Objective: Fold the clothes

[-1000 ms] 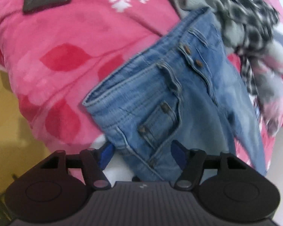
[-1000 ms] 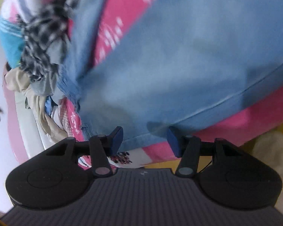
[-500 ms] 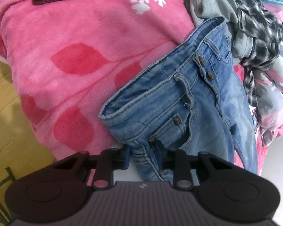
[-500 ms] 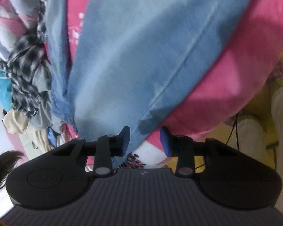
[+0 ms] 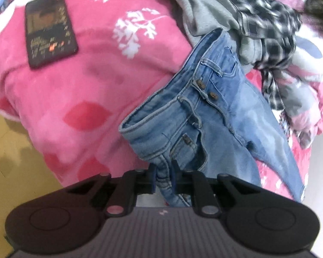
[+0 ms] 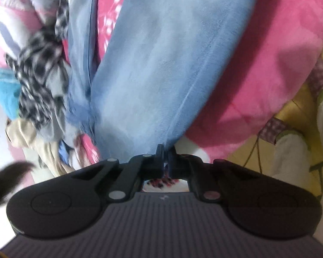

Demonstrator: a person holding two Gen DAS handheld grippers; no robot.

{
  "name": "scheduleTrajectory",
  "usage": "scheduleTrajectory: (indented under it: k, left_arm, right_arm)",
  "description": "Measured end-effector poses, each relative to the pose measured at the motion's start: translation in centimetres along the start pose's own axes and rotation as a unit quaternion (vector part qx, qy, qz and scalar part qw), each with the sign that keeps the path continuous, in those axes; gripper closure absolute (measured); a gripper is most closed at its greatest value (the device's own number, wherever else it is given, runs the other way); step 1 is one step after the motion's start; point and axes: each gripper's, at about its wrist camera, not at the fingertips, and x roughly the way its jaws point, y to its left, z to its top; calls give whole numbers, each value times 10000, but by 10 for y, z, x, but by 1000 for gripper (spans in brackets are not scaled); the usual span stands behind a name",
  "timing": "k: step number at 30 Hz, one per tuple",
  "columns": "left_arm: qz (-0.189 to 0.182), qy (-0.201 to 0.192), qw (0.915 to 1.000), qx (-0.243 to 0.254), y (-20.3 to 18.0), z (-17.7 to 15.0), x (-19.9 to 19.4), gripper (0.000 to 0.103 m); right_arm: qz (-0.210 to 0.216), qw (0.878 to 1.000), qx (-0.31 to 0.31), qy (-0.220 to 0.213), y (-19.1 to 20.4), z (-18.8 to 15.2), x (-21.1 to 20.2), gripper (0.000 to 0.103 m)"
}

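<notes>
Light blue jeans (image 5: 204, 124) lie on a pink fleece blanket (image 5: 75, 96), waistband and buttons toward me in the left wrist view. My left gripper (image 5: 163, 176) has the waistband corner by the front pocket between its jaws. They are closing, and the pads press on the denim. In the right wrist view a jeans leg (image 6: 161, 64) stretches away across the blanket (image 6: 269, 64). My right gripper (image 6: 165, 157) is shut on the leg's near edge by the seam.
A dark phone (image 5: 49, 30) lies on the blanket at upper left. A heap with a plaid shirt (image 5: 264, 21) and grey garment (image 5: 200, 4) borders the jeans; the plaid shirt (image 6: 38, 64) shows left of the leg. Yellow floor (image 6: 290, 118) lies beyond the blanket edge.
Both grippers went from open around the denim to closed on it. The left one rose with the waistband; the right one slid sideways along the leg and rolled.
</notes>
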Motion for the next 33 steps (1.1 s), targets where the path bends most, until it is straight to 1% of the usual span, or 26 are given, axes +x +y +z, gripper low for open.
scheduleTrajectory:
  k: [3,5,6,8,9,10,11,13,15,16,18,20,21,23,24,25,28,30,32,33]
  left_arm:
    - [199,160,9997,67,8,-3,20,90]
    - [251,254,9994,43,14,-7,32,88]
    - [260,273,9993,42,16,-7,35,87]
    - [259,274,9992,164,14,-7,34,80]
    - [285,259,9989,261,13,-8,32,79]
    - [315,251,9986,357,12,-9,30,72]
    - [363,258,9980,453,11,-10,27,66]
    - [490,260,9962,669,8,-14,22,59]
    - [623,266,9935,920,2,-20,14,56]
    - [706,293,9913,1069,-1,-23,11,56]
    - [837,349,9873,1306,-5,-30,5,56]
    - [955,424,9835,1477,-9,-40,2,56]
    - [1030,472,9816,1539,-11,-45,2,56]
    - [1143,520,9789,1609,-15,-55,1,58]
    - [1189,537,9778,1641,-18,-60,0,58]
    - [1201,532,9772,1667,-21,-64,0,58]
    - [1212,421,9757,1776,-34,-74,-1,58]
    - [1208,347,9743,1870,-45,-78,3,58]
    - [1201,301,9724,1980,-57,-81,9,58]
    - [1193,280,9713,2038,-63,-81,12,58]
  right_arm:
    - [-279,9996,-84,64,-9,2,12,102]
    - [-438,9989,-100,127,-21,6,24,98]
    - [-389,9991,66,164,-28,9,27,97]
    - [-337,9990,89,268,-27,11,26,92]
    - [-504,9983,-80,297,-23,10,21,83]
    - [-688,9968,-265,323,-19,9,16,72]
    - [-872,9946,-450,349,-14,8,11,66]
    - [-1161,9889,-865,345,-7,8,-8,66]
    - [-1367,9829,-1208,264,0,10,-32,65]
    - [-1465,9793,-1386,150,2,15,-47,65]
    - [-1700,9688,-1791,-209,11,27,-81,65]
    - [-2001,9527,-2155,-771,12,47,-129,65]
    - [-2175,9412,-2318,-1147,12,62,-157,64]
    - [-2544,9165,-2429,-1904,12,92,-204,62]
    - [-2722,9016,-2473,-2277,12,106,-228,62]
    - [-2904,8862,-2550,-2557,13,121,-246,61]
    - [-3381,8329,-2971,-3221,17,164,-287,52]
    - [-3666,8010,-3353,-3341,21,190,-293,50]
    - [-3892,7779,-3831,-3107,18,215,-291,48]
    - [-3996,7622,-4195,-2889,19,222,-286,47]
